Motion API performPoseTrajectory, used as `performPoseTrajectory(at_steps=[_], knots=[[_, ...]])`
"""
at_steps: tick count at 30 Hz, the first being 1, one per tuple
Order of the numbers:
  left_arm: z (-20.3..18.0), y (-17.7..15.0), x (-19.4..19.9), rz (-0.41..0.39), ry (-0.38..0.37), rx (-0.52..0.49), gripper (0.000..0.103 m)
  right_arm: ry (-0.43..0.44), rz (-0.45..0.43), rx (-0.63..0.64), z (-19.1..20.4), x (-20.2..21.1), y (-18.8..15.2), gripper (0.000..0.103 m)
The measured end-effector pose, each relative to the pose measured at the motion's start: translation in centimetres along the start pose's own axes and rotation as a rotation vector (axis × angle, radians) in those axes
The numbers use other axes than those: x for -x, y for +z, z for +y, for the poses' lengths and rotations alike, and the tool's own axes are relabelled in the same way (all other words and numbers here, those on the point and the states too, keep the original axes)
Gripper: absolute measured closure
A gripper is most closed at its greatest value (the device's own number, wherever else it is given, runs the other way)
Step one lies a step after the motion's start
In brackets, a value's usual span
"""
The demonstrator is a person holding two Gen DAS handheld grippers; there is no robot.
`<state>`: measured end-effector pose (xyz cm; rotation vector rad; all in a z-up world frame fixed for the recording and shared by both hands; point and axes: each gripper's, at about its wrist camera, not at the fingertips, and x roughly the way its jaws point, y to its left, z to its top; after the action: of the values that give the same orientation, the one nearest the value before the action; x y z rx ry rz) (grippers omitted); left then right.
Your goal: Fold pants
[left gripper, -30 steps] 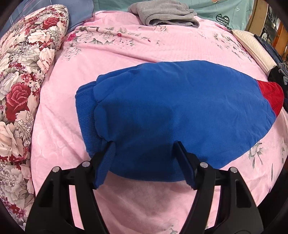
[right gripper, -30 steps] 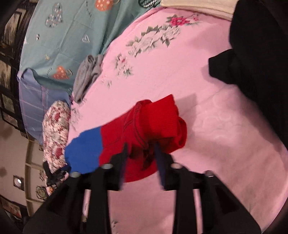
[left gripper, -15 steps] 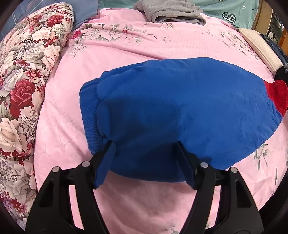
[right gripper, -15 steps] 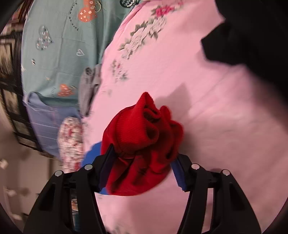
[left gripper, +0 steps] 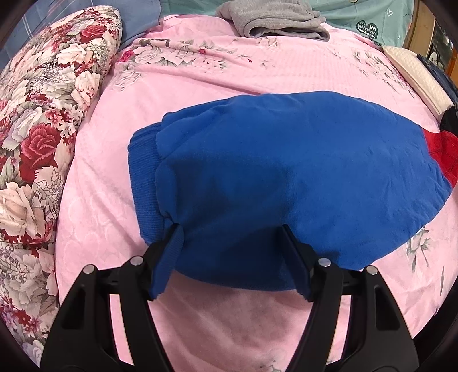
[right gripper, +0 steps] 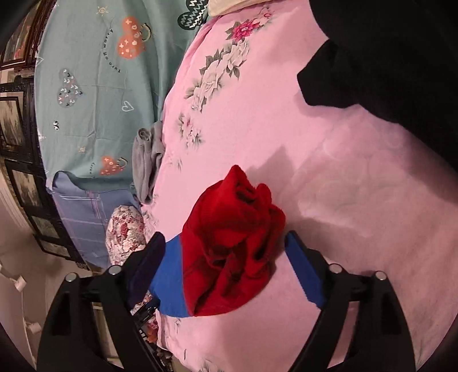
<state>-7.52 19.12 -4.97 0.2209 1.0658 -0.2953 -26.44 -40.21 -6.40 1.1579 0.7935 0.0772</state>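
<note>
Partway through, judging by the pants [left gripper: 286,171]: already doubled into one compact blue slab in the middle of the pink bed [left gripper: 200,74], seen from the left wrist. Ribbed blue band toward 9 o'clock, red end [left gripper: 440,154] toward 3 o'clock. Blue part smooth and flat, with no loose leg trailing. From the right wrist, though, red end [right gripper: 234,211] bunched up in a lumpy heap and not yet laid flat. Probably still needs that end spread or turned over the blue part, then a last squaring of the edges. Cannot tell how many layers lie underneath.

Left hand-held gripper [left gripper: 230,231]: jaws wide, tips down on the near edge of the blue cloth at 6 o'clock. Cloth between them flat, not gathered or lifted. Reads as released and resting on the fabric rather than pinching it.

Right hand-held gripper [right gripper: 224,237]: jaws just now opening, very wide apart. Red bunch between them, but the pad at 4 o'clock clear of it with pink bed showing in the gap. Other pad just beside the blue part at 8 o'clock, without squeezing. Let go, then, with nothing held.

Elsewhere: floral pillow [left gripper: 43,128] along 9 to 10 o'clock, grey garment [left gripper: 272,17] at 12 o'clock at the far side of the bed, black garment [right gripper: 386,57] at 1 to 2 o'clock in the right wrist view. All well apart from the pants.
</note>
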Motion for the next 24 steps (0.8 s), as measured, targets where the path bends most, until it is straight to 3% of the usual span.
performPoseTrajectory(at_steps=[2,4,5,7,8,9,13,18,21,24], knots=[[0.0,-0.2,0.0,-0.012,0.0,0.006,0.033,-0.084,0.016,0.045,0.9,-1.2,-0.1,0.017],[0.0,-0.3,0.0,-0.022,0.001,0.013,0.033,-0.091,0.056,0.115,2.0,-2.4,-0.4,0.022],[0.0,-0.3,0.0,-0.026,0.001,0.017,0.033,-0.088,0.089,0.15,2.7,-3.3,-0.9,0.03],[0.2,-0.3,0.1,-0.036,-0.004,0.033,0.033,-0.17,0.093,0.27,4.2,-4.4,-1.7,0.049],[0.3,-0.3,0.2,-0.039,-0.01,0.041,0.033,-0.186,0.098,0.323,4.7,-4.9,-1.9,0.075],[0.4,-0.3,0.3,-0.044,-0.017,0.051,0.033,-0.192,0.109,0.341,5.0,-5.2,-1.8,0.082],[0.1,-0.4,0.7,-0.056,-0.044,0.075,0.034,-0.176,0.064,0.47,7.8,-3.8,-0.3,0.087],[-1.8,-1.3,1.1,-0.076,-0.091,0.041,0.034,-0.113,-0.058,0.622,12.5,1.3,0.2,0.087],[-2.1,-1.8,0.8,-0.075,-0.084,0.018,0.034,-0.173,-0.035,0.574,9.7,1.4,-0.2,0.083],[-1.5,-1.9,1.5,-0.064,-0.115,0.022,0.034,-0.355,0.085,0.475,4.4,-1.3,-0.9,0.077]])
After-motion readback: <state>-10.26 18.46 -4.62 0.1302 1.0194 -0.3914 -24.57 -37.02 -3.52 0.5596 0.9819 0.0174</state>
